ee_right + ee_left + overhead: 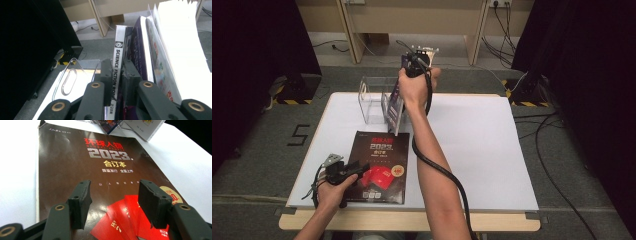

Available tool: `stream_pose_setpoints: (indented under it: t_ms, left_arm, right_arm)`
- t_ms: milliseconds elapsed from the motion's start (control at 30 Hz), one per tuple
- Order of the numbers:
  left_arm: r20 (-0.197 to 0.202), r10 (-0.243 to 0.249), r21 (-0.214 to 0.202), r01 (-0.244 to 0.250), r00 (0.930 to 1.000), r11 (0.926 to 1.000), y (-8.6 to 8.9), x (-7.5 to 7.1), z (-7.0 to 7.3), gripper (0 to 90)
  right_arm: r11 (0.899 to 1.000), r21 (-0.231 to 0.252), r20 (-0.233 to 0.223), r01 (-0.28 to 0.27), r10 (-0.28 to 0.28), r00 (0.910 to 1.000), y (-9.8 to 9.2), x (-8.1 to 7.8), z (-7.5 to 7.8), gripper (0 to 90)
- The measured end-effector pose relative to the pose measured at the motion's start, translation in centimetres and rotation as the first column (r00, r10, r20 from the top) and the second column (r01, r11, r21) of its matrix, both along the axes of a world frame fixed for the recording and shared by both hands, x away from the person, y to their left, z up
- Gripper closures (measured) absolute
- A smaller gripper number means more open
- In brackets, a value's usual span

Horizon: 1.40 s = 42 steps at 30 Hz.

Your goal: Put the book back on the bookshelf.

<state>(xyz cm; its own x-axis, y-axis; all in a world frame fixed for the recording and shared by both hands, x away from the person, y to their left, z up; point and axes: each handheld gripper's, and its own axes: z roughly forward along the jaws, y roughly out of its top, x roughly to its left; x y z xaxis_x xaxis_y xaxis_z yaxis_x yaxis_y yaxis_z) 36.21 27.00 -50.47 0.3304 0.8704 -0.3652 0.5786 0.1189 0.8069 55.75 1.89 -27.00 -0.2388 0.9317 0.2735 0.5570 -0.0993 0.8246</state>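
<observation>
**Operator:** Where is the Science Fiction World magazine [117,62], and what is the right tool [117,82] doing?

**Technician:** The magazine is standing upright at the clear acrylic file holder [371,102] at the far side of the desk [492,150]. The right tool [408,75] is clamping it at the spine, one pad on each cover, beside other upright magazines [160,57].

**Operator:** How is it likely to handle?

**Technician:** Judging by its thin spine, it is light and flexible. The glossy covers are probably slippery, and the loose page edges are likely to fan or sag if it is held far from the binding. The spine is the stiffest part, so the present hold looks correct.

**Operator:** And the left tool [113,202]?

**Technician:** Its jaws are standing apart, holding nothing, and hovering over the dark 2023 bound volume [100,177] lying flat at the near left of the desk. For that volume, the near edge or spine side is offering the best purchase; a flat cover gives the pads nothing to pinch.
</observation>
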Motion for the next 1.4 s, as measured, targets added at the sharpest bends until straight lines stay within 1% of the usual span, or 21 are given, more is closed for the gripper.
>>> stream_pose_setpoints:
  t_ms: [100,233,467,633,700,800,867,933,1067,1100,1133,1200,1300,1333,1400]
  left_arm:
    - [0.001,0.001,0.001,-0.001,1.0000,1.0000,0.0,0.0,0.0,42.8]
    - [0.000,-0.001,0.002,0.001,1.0000,1.0000,-0.1,0.0,0.0,42.8]
    - [-0.001,-0.004,-0.002,0.004,1.0000,1.0000,-0.1,0.0,0.0,43.0]
    - [0.002,-0.005,0.002,0.005,1.0000,1.0000,-0.1,0.0,0.0,43.1]
    - [0.003,-0.005,0.001,0.005,1.0000,1.0000,-0.1,0.0,0.0,43.1]
    - [0.004,-0.004,0.002,0.004,1.0000,1.0000,0.0,-0.1,0.0,43.1]
    - [0.005,-0.004,0.000,0.004,1.0000,1.0000,0.0,-0.1,0.0,43.2]
    - [0.004,-0.003,-0.002,0.003,1.0000,1.0000,0.1,-0.1,0.0,43.2]
    - [0.004,-0.006,-0.001,0.006,1.0000,1.0000,0.0,0.0,0.0,43.2]
    - [0.004,-0.006,-0.002,0.006,1.0000,1.0000,0.0,0.0,0.0,43.2]
    - [0.005,-0.007,-0.003,0.007,1.0000,1.0000,0.0,0.0,0.0,43.2]
    - [0.005,-0.007,-0.002,0.007,1.0000,1.0000,0.0,0.0,0.0,43.2]
    - [0.007,-0.006,-0.005,0.006,1.0000,1.0000,0.0,0.0,0.1,43.2]
    - [0.009,-0.005,-0.007,0.005,0.9999,1.0000,0.0,-0.1,0.1,43.2]
    - [0.008,-0.006,-0.009,0.006,0.9999,0.9999,0.0,0.0,0.1,43.3]
  right_arm:
    - [1.000,0.003,-0.021,-0.002,0.002,0.9998,-0.1,-0.1,0.1,82.7]
    - [1.000,0.011,-0.017,-0.007,0.008,0.9998,-0.1,-0.2,0.1,83.3]
    - [0.999,0.041,0.043,-0.022,0.020,0.9989,0.1,-0.8,-0.4,83.6]
    - [0.998,0.047,0.095,-0.038,0.033,0.9949,0.7,-1.1,-0.6,83.7]
    - [0.998,0.053,0.127,-0.044,0.037,0.9912,1.1,-1.3,-0.6,83.8]
    - [0.997,0.059,0.160,-0.044,0.034,0.9865,1.6,-1.5,-0.6,83.8]
    - [0.998,0.059,0.190,-0.038,0.026,0.9814,1.8,-1.6,-0.4,83.8]
    - [0.997,0.072,0.224,-0.028,0.012,0.9746,1.9,-1.7,-0.1,83.8]
    - [0.996,0.085,0.290,-0.018,-0.008,0.9569,2.0,-1.7,0.4,83.7]
    - [0.996,0.082,0.299,-0.015,-0.010,0.9543,2.0,-1.6,0.5,83.8]
    - [0.996,0.091,0.310,-0.016,-0.013,0.9506,2.1,-1.5,0.5,83.7]
    - [0.995,0.101,0.323,-0.015,-0.018,0.9461,2.2,-1.2,0.4,83.7]
    - [0.993,0.119,0.334,-0.010,-0.030,0.9419,2.6,-0.8,0.1,83.7]
    - [0.993,0.119,0.333,-0.009,-0.032,0.9425,2.7,-0.7,-0.1,83.7]
    - [0.993,0.119,0.341,-0.004,-0.037,0.9394,2.9,-0.4,-0.4,83.7]
